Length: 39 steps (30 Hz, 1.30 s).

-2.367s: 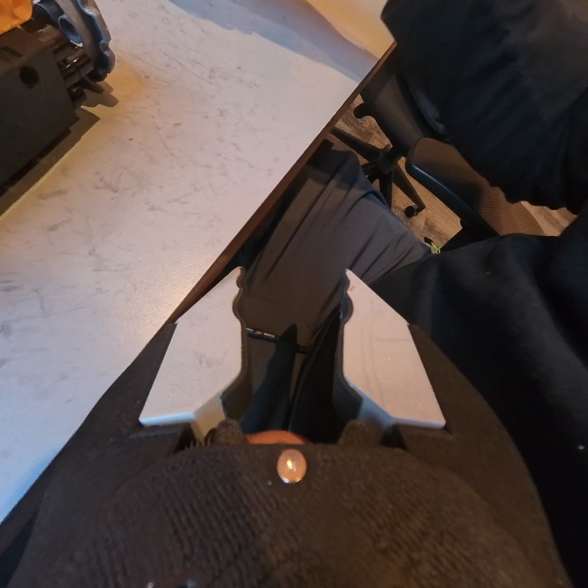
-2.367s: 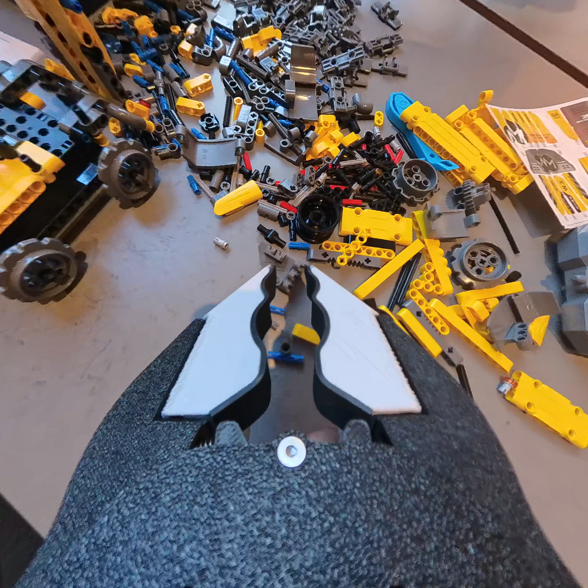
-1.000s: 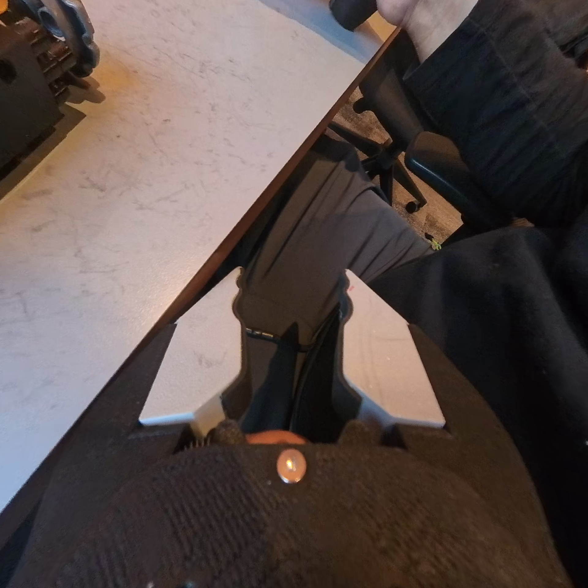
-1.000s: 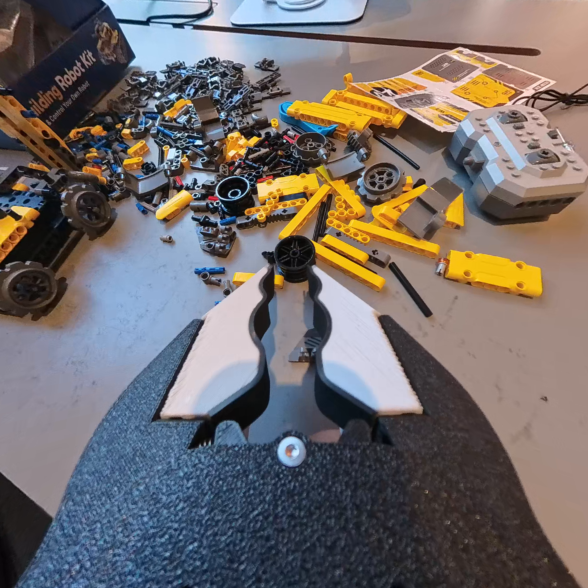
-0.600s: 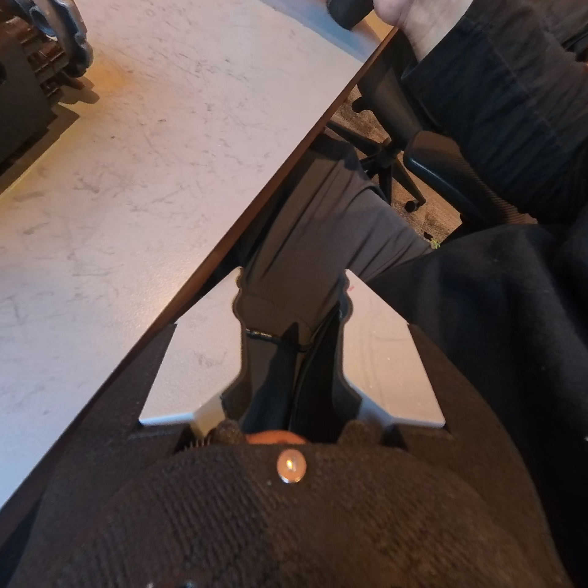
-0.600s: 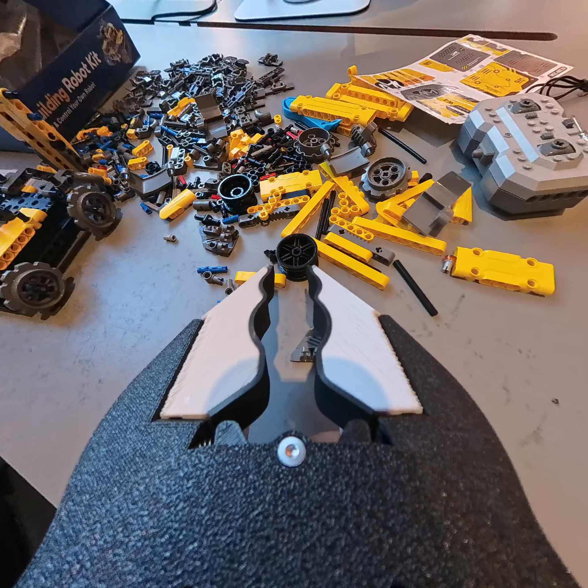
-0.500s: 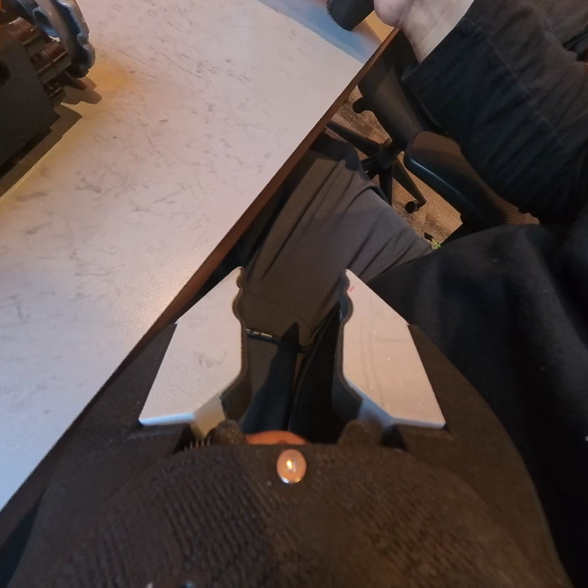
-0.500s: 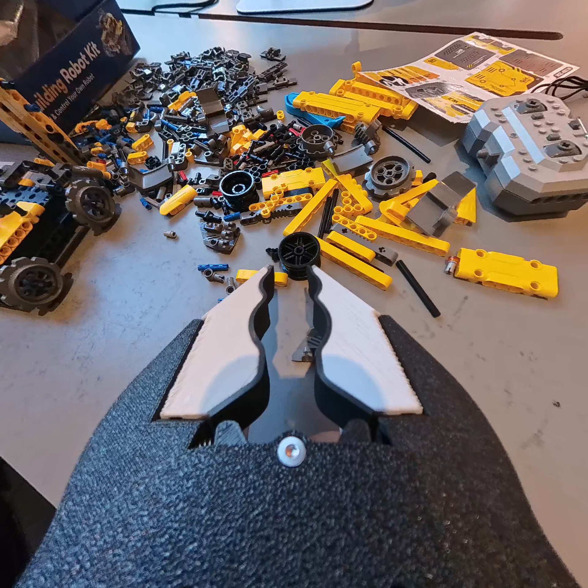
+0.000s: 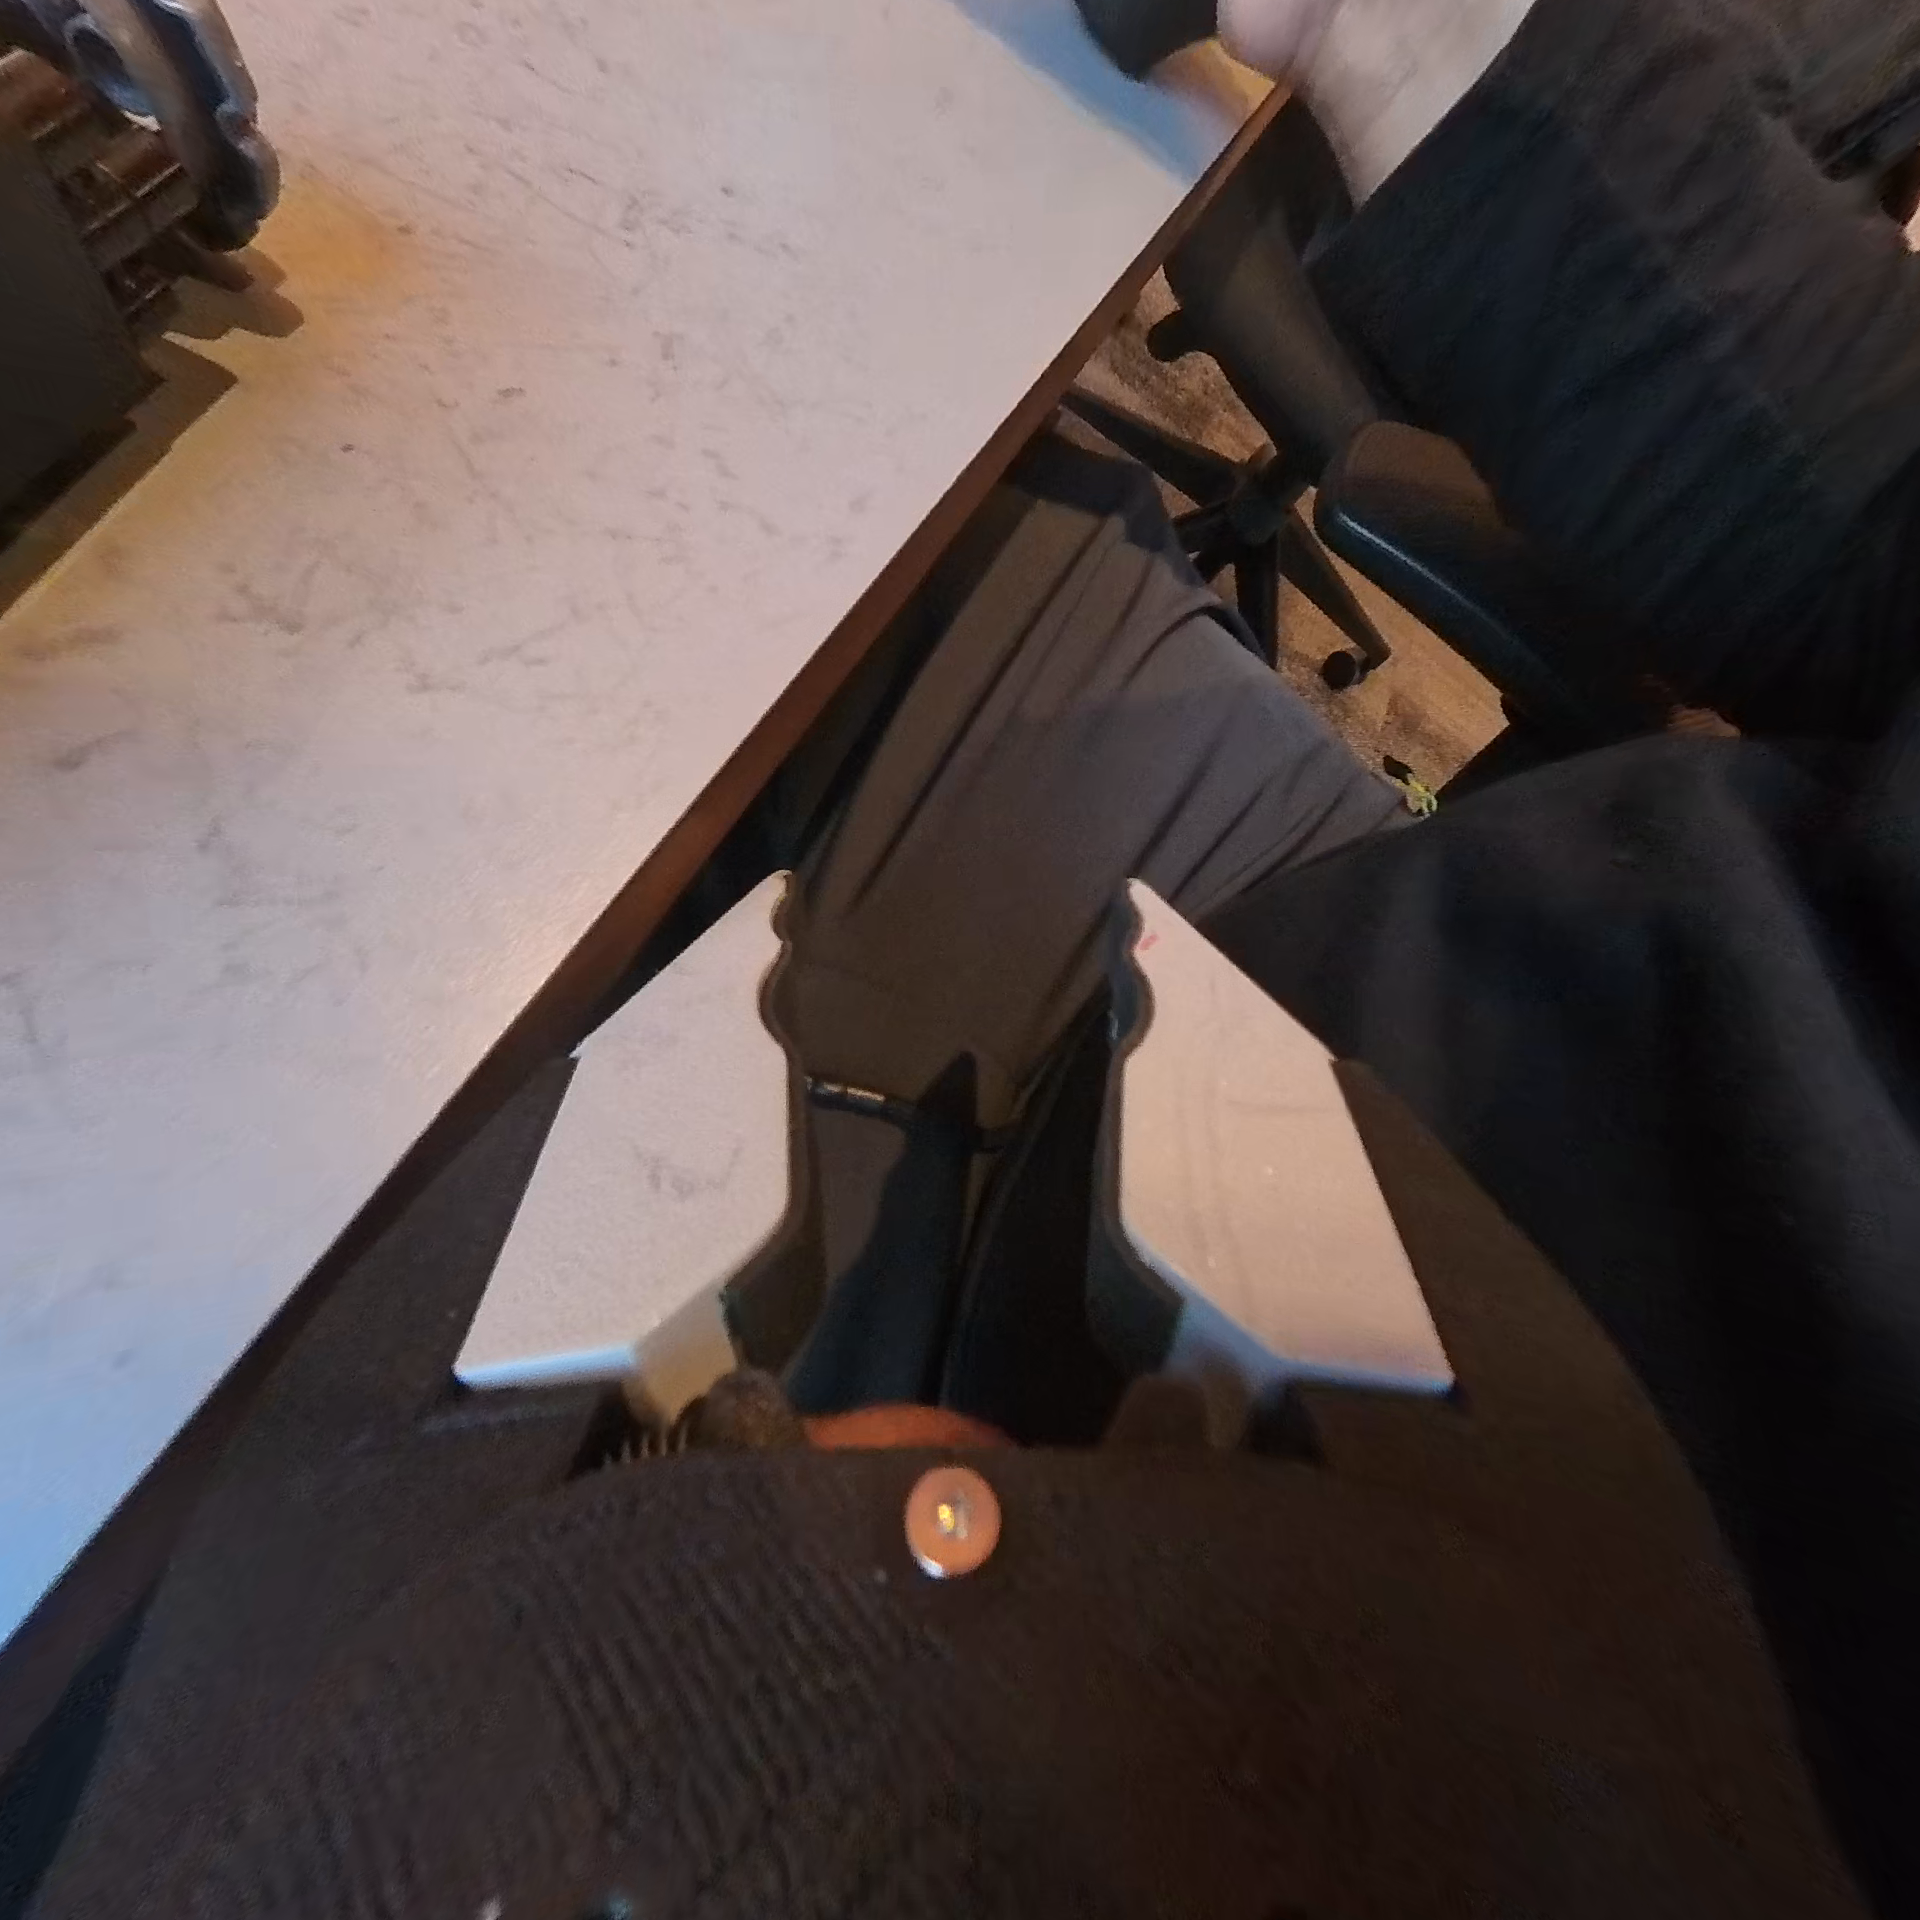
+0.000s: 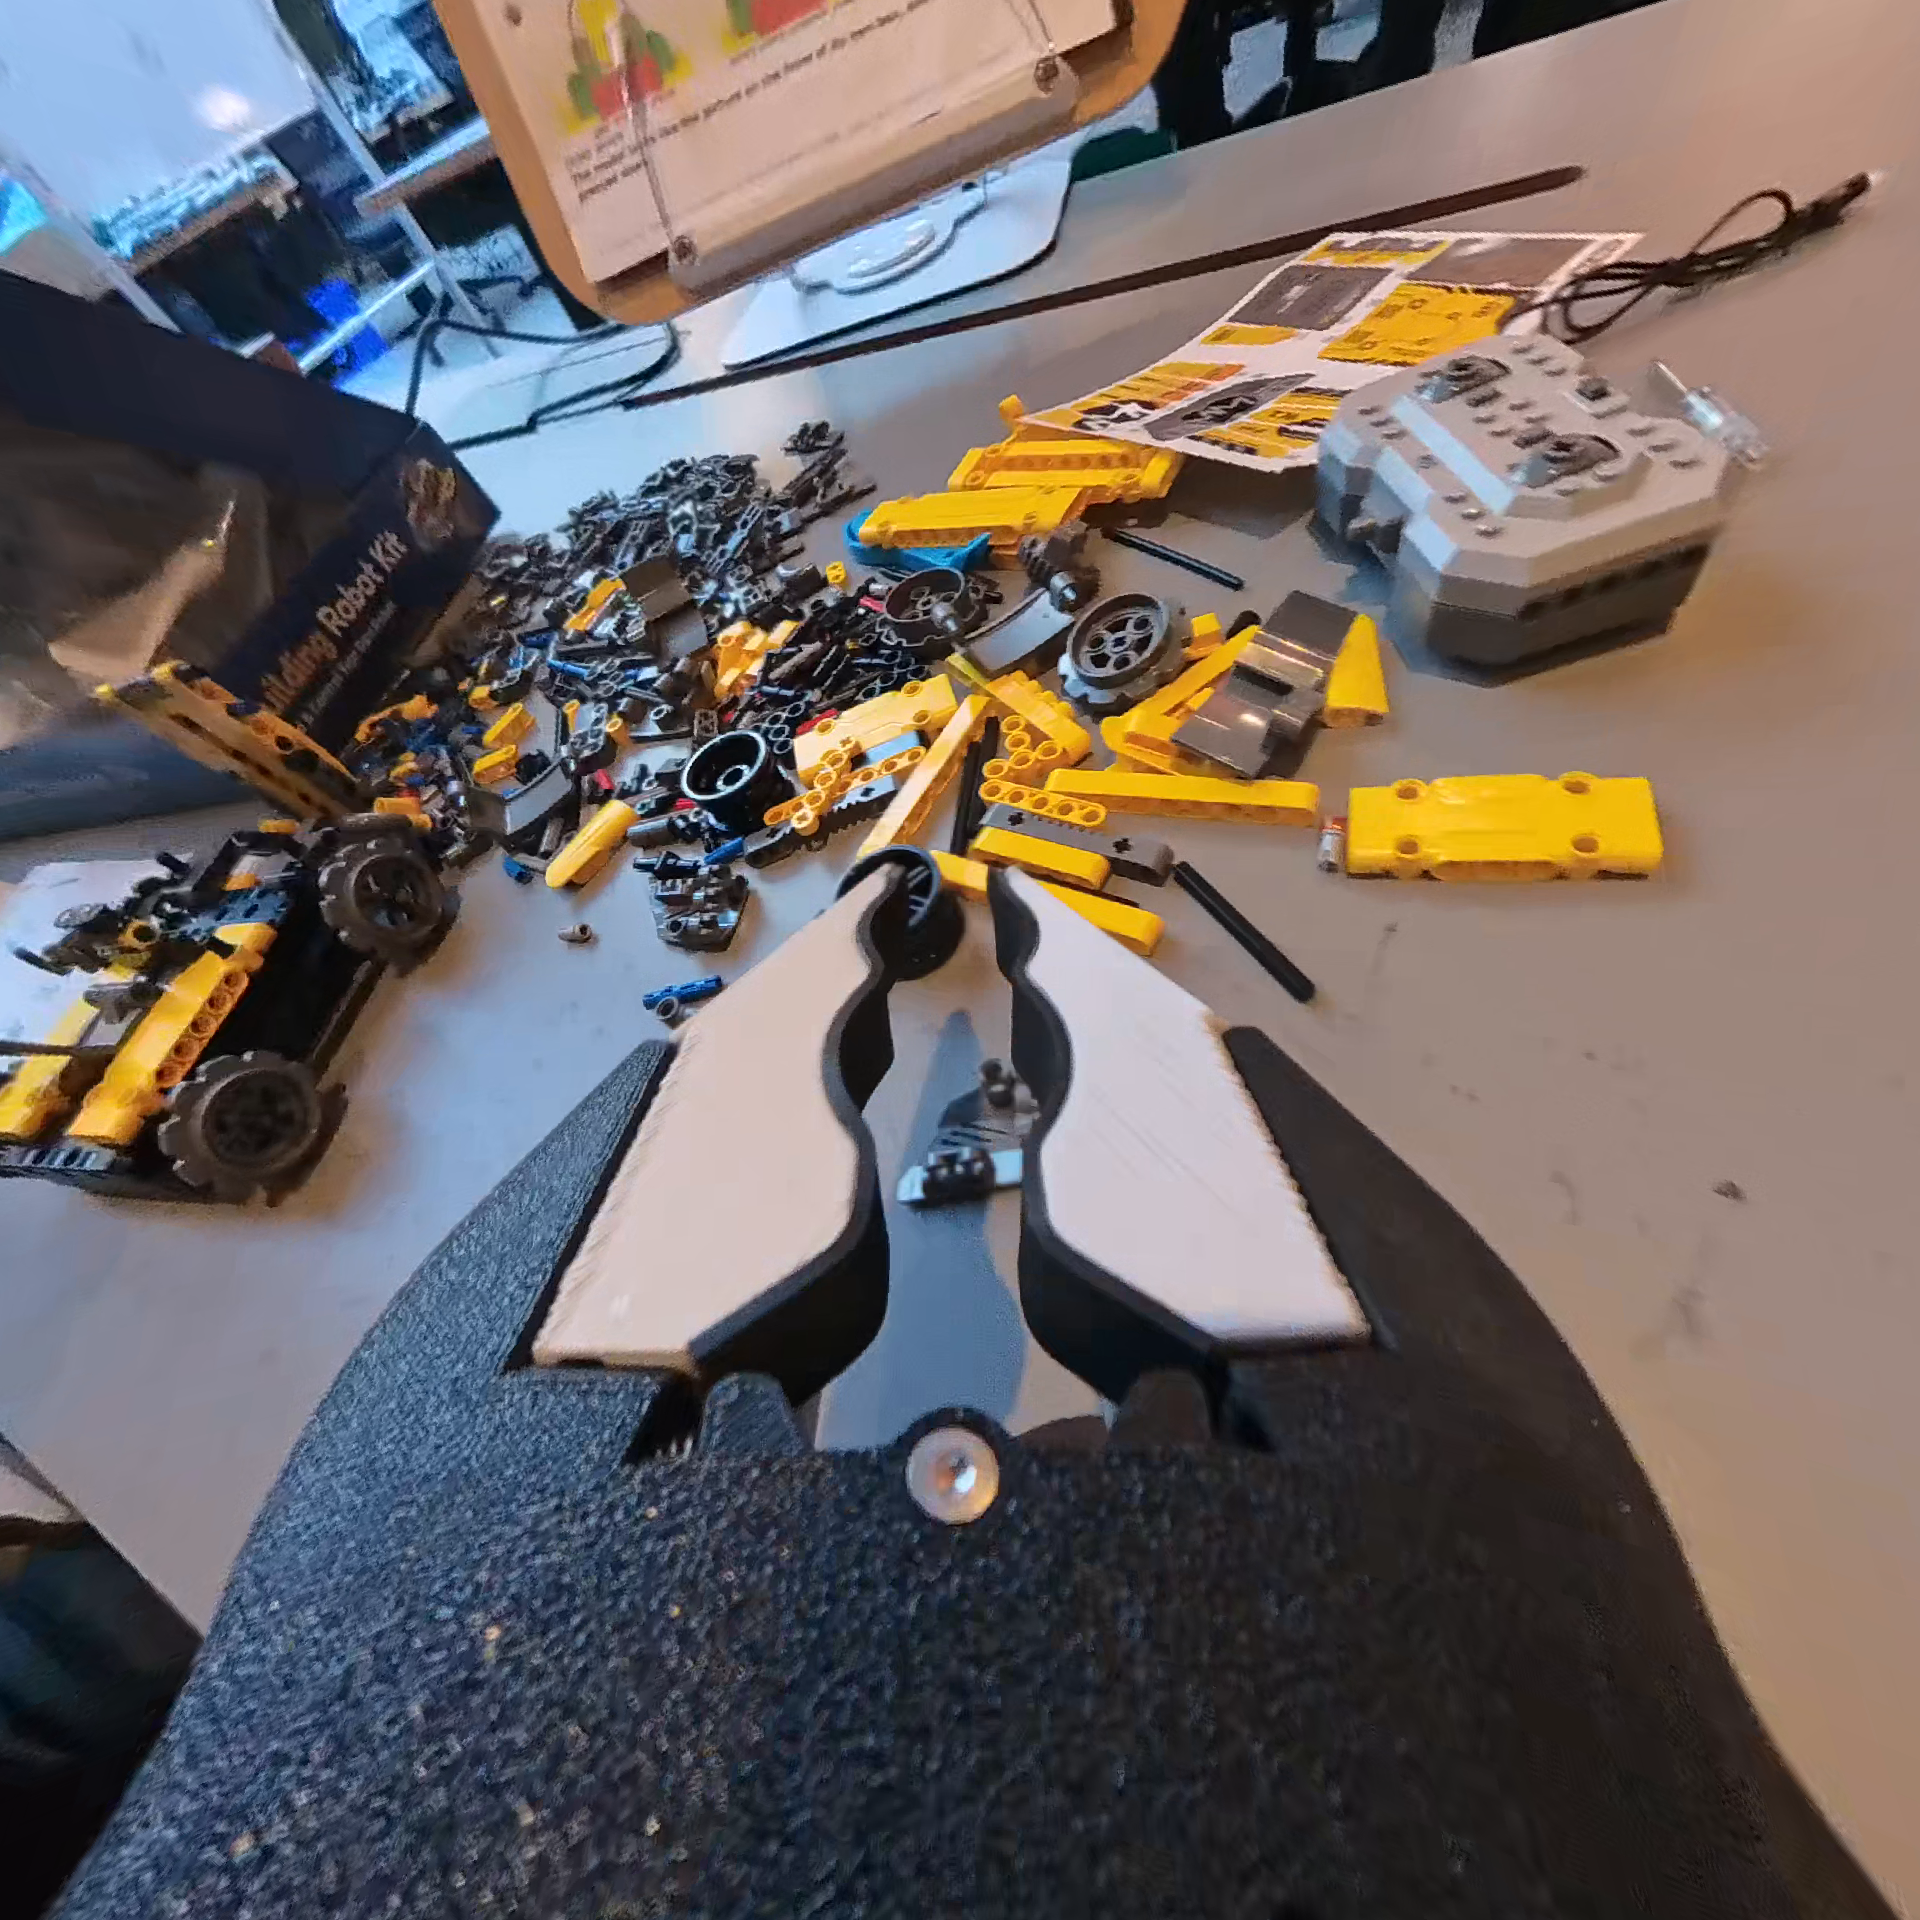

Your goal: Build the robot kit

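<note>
My right gripper [image 10: 940, 883] is low over the grey table [image 10: 1558, 1195], jaws a narrow gap apart. A small grey toy brick part [image 10: 966, 1153] is wedged between the fingers, against the right one. A black toy wheel [image 10: 920, 920] lies at the tips, touching the left fingertip. Beyond is a pile of yellow, black and grey brick parts [image 10: 727, 644]. My left gripper [image 9: 956, 894] is open and empty. It points past the table edge [image 9: 831, 665] at a person's grey trouser leg [image 9: 1039, 748].
A half-built yellow and black vehicle [image 10: 208, 997] stands at the left; its wheel [image 9: 177, 114] shows in the left wrist view. A dark box [image 10: 208, 582], a grey controller [image 10: 1517, 520], a sticker sheet [image 10: 1351, 332], a yellow panel [image 10: 1496, 831] and a monitor stand [image 10: 914, 239] lie around. An office chair [image 9: 1403, 520] is beside the table. The grey controller [image 10: 1517, 520] is about 15 centimetres from my right fingertips and 45 centimetres from my left.
The right wrist view has tilted up and dropped lower, so the monitor and box now show. The grey part has kept its place between the fingers. The left gripper has barely moved.
</note>
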Tool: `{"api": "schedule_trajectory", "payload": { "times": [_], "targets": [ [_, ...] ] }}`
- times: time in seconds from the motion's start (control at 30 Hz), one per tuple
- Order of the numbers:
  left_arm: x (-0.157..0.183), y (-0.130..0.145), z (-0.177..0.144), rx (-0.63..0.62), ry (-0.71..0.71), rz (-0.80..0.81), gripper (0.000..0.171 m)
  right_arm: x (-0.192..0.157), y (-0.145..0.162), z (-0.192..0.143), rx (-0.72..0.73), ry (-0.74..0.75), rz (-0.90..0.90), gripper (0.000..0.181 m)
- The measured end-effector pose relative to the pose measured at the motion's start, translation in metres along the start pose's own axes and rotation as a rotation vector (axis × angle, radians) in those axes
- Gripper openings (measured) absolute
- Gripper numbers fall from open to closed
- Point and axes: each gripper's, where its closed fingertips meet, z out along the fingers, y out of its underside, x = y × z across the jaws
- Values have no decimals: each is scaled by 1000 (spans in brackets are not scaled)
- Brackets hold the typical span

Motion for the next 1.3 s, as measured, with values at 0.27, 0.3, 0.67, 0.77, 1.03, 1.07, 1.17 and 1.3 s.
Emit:
{"api": "schedule_trajectory", "payload": {
  "times": [0.27,0.3,0.67,0.77,1.03,1.07,1.17,1.3],
  "targets": [
    [1,0,0,0,3,-3,57,22,22,-14,-147,105,-151,20],
    [1,1,0,-2,3,1,57,22,27,-15,-175,107,-167,20],
    [-2,3,7,-18,-16,5,57,16,47,-18,-282,52,-233,20],
    [-2,4,10,-25,-11,4,58,20,47,-16,-291,54,-245,20],
    [9,5,22,-37,51,25,58,15,52,-8,-342,22,-301,7],
    [9,5,24,-39,55,25,58,13,51,-8,-328,32,-331,7],
    [10,5,27,-41,66,23,58,4,47,-9,-284,46,-399,7],
    [11,4,30,-40,75,24,58,-1,38,-12,-214,90,-466,7]
  ]
}}
